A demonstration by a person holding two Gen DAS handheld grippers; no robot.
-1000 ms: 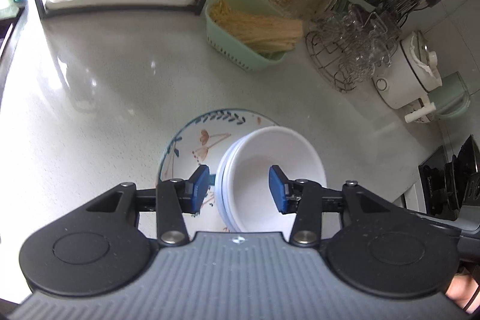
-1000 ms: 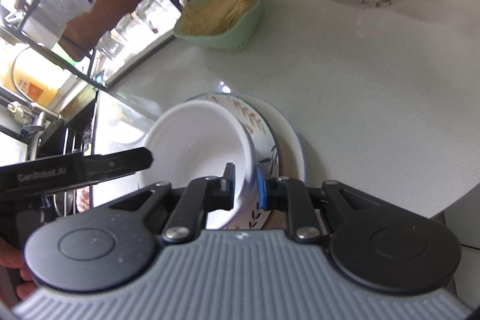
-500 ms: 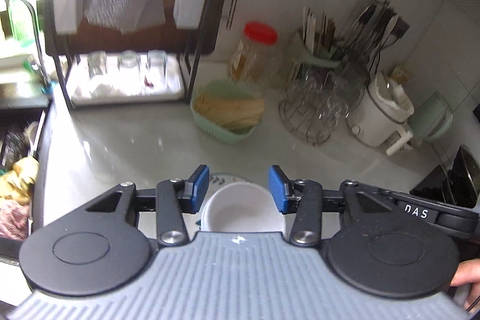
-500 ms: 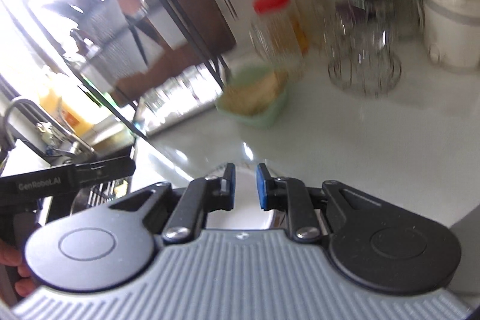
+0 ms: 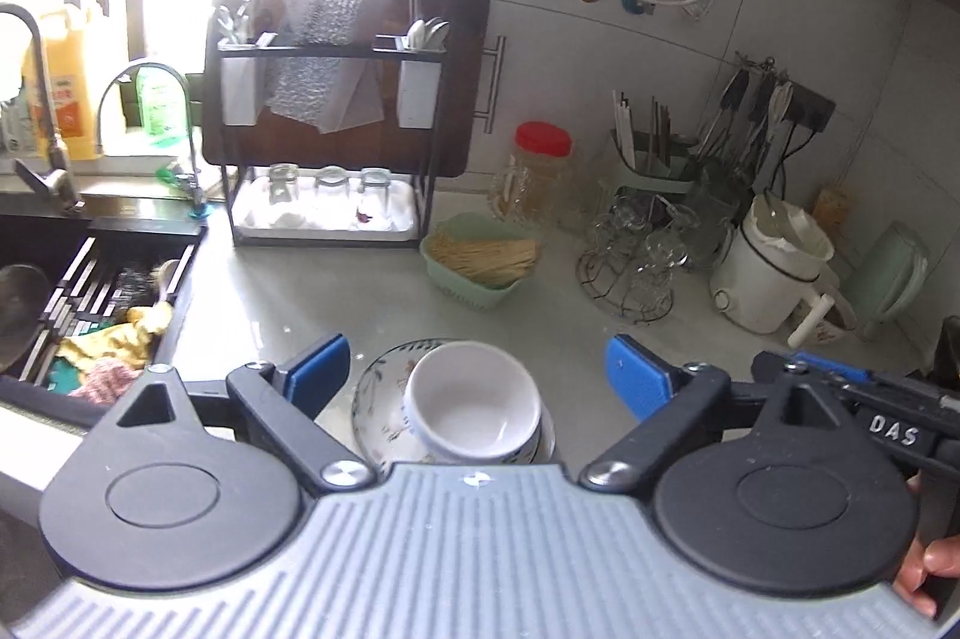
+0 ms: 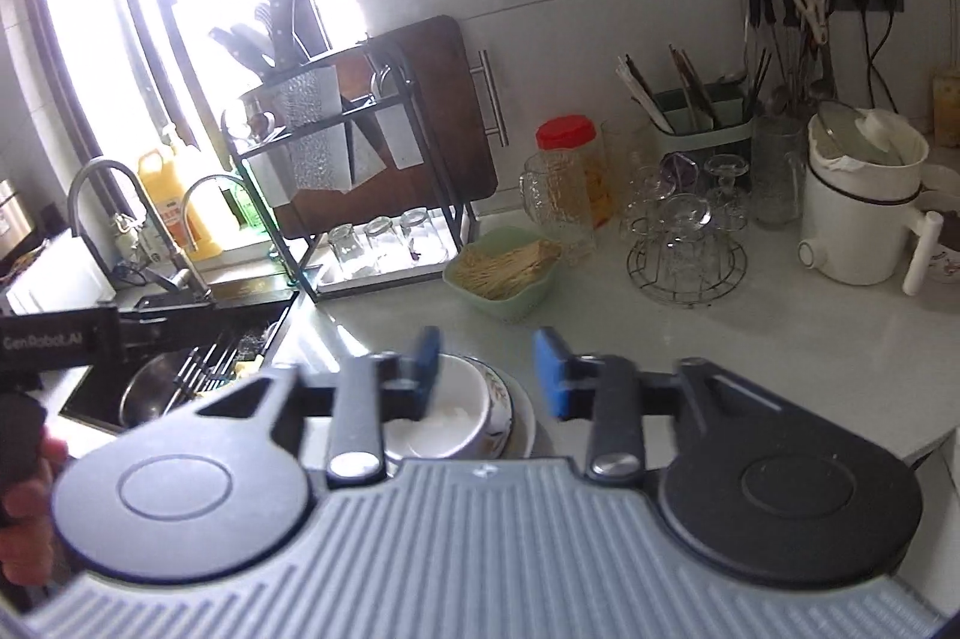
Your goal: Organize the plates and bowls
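Note:
A white bowl (image 5: pixel 474 402) sits nested in a leaf-patterned dish (image 5: pixel 381 399) on the pale counter, low and central in the left wrist view. My left gripper (image 5: pixel 477 372) hovers well above this stack, its jaws opening wide with nothing between them. In the right wrist view the same white bowl (image 6: pixel 456 417) rests in the patterned dish (image 6: pixel 501 405) on a white plate (image 6: pixel 528 426). My right gripper (image 6: pixel 489 369) is raised above the stack, its jaws opening, touching nothing.
A black dish rack (image 5: pixel 327 117) with glasses stands at the back, the sink (image 5: pixel 90 291) to its left. A green basket (image 5: pixel 477 267), a red-lidded jar (image 5: pixel 540 177), a wire glass stand (image 5: pixel 636 267) and a white pot (image 5: pixel 768 273) line the back right.
Both grippers let go of the bowl stack, rose and pulled back from it. The left jaws have spread wide and the right jaws have parted. The stack stays on the counter.

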